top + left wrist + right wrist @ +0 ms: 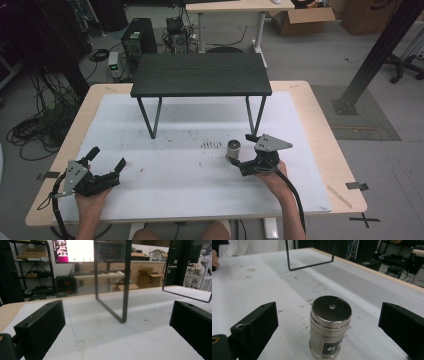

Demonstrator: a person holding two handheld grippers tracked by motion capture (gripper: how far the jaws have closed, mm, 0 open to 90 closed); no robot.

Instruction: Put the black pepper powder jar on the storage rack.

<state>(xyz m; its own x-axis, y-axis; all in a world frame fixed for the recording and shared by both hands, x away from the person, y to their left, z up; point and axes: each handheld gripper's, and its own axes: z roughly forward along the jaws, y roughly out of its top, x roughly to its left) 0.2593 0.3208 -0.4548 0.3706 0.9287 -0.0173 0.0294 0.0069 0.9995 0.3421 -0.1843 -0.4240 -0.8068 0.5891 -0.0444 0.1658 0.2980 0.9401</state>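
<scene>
Metal canister (pixel 330 326): upright on white mat (pixel 190 175), near its middle, between the parted jaws of right gripper (pixel 243 151). Handling: centre, clamp at mid-body, lift straight. Left gripper (pixel 107 161) released, idle.

— Where does the shaker (pixel 234 149) stand?

— Upright on the table (pixel 310 100), right of its middle and nearer the front edge, just before the small stand's (pixel 201 75) right legs. The right gripper (pixel 239 159) is around it from the front edge side, one jaw on each side.

— And the stand?

— Toward the back edge, centred. The left gripper (pixel 107 161) lies near the front left corner, well apart from both.
</scene>
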